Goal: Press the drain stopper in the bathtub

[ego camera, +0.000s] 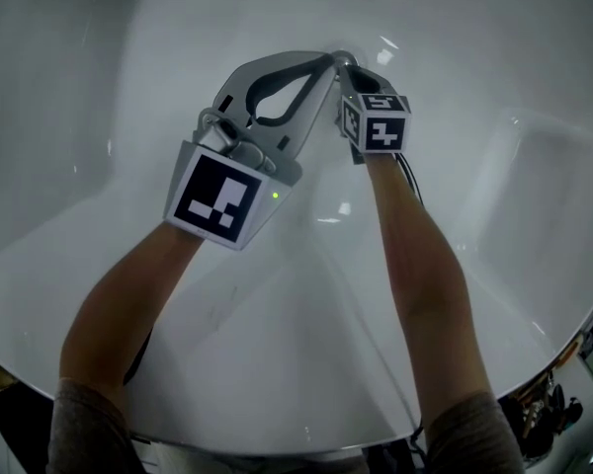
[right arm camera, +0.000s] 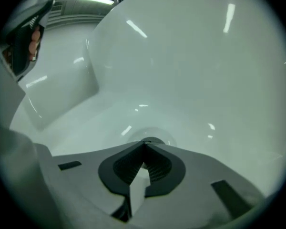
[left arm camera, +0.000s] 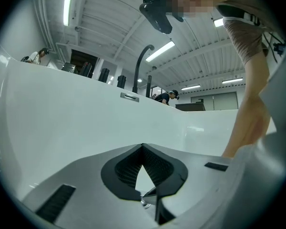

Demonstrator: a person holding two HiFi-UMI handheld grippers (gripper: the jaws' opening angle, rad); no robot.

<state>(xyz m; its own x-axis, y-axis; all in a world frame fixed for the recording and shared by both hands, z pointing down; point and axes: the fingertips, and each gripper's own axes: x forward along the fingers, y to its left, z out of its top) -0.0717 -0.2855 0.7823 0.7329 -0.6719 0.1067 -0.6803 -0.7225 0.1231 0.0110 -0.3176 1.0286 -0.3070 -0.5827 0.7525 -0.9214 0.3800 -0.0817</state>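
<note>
right hand-held gripper (right arm camera: pixel 144 145), jaws pinched together on nothing, is closing in on the drain stopper (right arm camera: pixel 153 139) lying dead ahead just past its tips on the bathtub (right arm camera: pixel 205 56) floor, while the left hand-held gripper (left arm camera: pixel 143 147), also pinched together, is aiming at the tub wall

Head view steeply above bathtub (ego camera: pixel 296 324); gripper views low inside

Background inventory:
- Faucet spout (left arm camera: pixel 142 66): black, curved, upright.
- Ceiling strip lights (left arm camera: pixel 159 51): several, lit, on a ribbed white ceiling.
- Dark cylinders (left arm camera: pixel 105 75): a row left of the spout.
- Person in dark top (left arm camera: pixel 167 97): distant, right of the spout.
- Second person (left arm camera: pixel 37 56): far left.
- Dark clutter (ego camera: pixel 549 408): indistinct.
</note>
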